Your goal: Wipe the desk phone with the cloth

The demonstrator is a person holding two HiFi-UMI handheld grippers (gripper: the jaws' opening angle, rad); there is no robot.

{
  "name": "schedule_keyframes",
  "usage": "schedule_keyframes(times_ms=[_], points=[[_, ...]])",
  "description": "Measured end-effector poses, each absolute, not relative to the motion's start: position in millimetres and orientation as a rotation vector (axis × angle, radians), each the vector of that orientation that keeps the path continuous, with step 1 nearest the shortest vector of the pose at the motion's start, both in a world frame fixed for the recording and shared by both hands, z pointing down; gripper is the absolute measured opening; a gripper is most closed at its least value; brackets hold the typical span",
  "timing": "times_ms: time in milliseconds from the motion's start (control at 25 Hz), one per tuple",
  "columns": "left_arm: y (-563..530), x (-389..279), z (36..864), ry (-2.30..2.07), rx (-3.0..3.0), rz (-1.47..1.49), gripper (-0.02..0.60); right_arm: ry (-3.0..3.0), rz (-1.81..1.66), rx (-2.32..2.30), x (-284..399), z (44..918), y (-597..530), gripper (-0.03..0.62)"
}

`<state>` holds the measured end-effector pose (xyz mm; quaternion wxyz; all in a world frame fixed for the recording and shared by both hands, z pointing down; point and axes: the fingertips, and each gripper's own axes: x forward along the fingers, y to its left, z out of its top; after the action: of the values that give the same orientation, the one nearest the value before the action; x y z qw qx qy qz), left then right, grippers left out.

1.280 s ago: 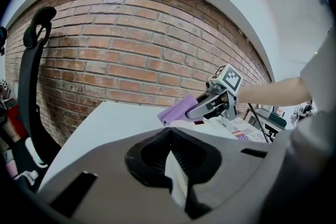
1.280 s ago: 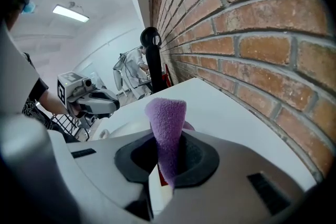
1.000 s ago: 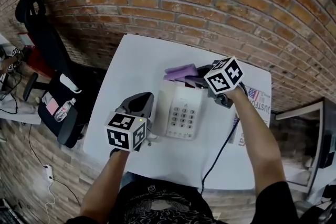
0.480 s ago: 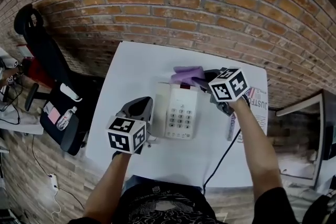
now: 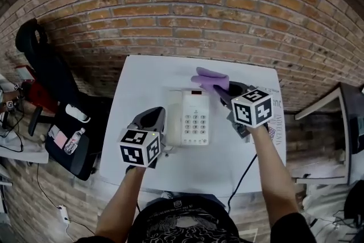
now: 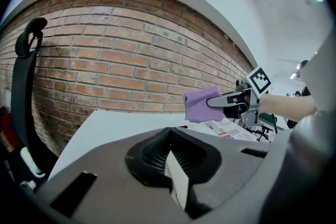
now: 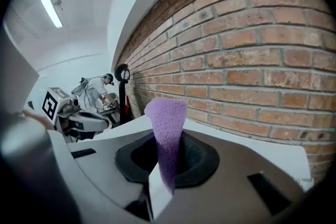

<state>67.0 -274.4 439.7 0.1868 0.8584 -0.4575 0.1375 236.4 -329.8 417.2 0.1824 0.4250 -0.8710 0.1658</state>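
**— Where is the desk phone?**

— The desk phone (image 5: 193,118) lies flat near the middle of the white surface (image 5: 142,82), with its keypad (image 5: 197,120) facing up. The keys show as a grid, but I cannot read their digits.

**— And the cloth?**

— My right hand-held gripper (image 5: 219,91) has the purple cloth (image 5: 211,79) pinched between its closed jaws. The cloth stands up out of them, off the surface, at the phone's far right corner.

**— What is your left hand doing?**

— My left hand-held gripper (image 5: 152,116) sits just beside the phone's left edge. Its jaws are pressed together with nothing between them.

**— Is there any writing you can read?**

— Very little. A printed sheet (image 5: 277,119) lies on the surface under my right arm, with dark headline letters and small print, all too small to make out. The only clear print is the black-and-white square markers (image 5: 251,106) on the grippers.

**— What is farther out?**

— A black cable (image 5: 242,173) runs off the near edge of the surface. A brick wall (image 5: 182,8) stands behind the surface. On my left is a black chair (image 5: 40,60), and a bottle (image 5: 72,142) lies below it; I cannot read its label. The right gripper view shows a person (image 7: 97,89) far off in the room.
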Motion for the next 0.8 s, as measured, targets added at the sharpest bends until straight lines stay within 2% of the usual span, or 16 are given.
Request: schedule_keyframes(times_ms=[800], points=[[-188.3,15.8,411.5,-1.257,2.503,0.37,0.006,-2.411,0.381,1.664,211.0,365.0,-173.0,0.049]])
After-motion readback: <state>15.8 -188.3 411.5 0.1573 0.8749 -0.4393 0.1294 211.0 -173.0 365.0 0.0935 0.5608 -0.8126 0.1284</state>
